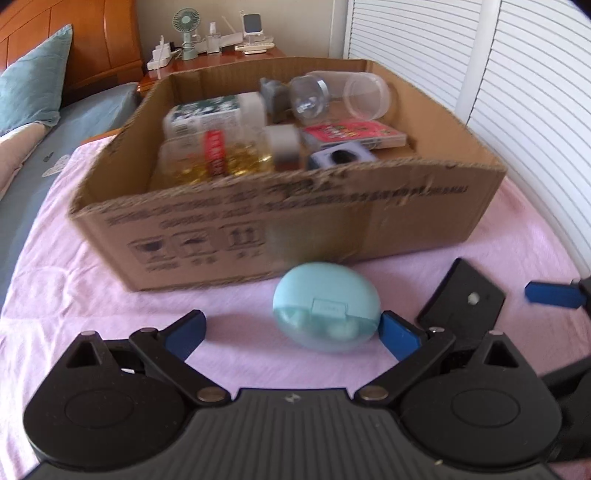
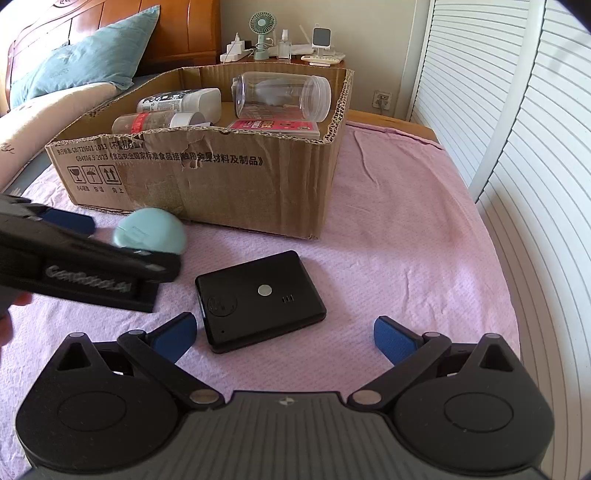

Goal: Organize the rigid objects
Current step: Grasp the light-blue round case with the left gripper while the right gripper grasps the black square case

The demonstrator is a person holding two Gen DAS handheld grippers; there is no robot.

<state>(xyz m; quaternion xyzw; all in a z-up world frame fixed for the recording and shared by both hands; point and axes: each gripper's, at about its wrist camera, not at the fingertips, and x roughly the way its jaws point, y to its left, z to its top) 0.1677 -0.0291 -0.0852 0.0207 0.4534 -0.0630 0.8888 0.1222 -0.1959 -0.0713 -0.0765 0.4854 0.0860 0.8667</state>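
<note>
A pale blue egg-shaped case [image 1: 327, 306] lies on the pink cloth in front of the cardboard box [image 1: 295, 221]. My left gripper [image 1: 293, 334] is open, its blue pads on either side of the case, the right pad close to it. The case also shows in the right wrist view [image 2: 151, 230] behind the left gripper [image 2: 85, 254]. A flat black device [image 2: 260, 304] lies on the cloth just ahead of my right gripper [image 2: 286, 338], which is open and empty. The device shows in the left view [image 1: 463, 299] too.
The box [image 2: 207, 177] holds bottles, a clear jar [image 2: 282, 94], a red packet and other items. A white louvred door [image 2: 517, 147] runs along the right. A pillow [image 2: 74, 70] and bedding lie left; a nightstand with a fan [image 2: 263, 33] stands behind.
</note>
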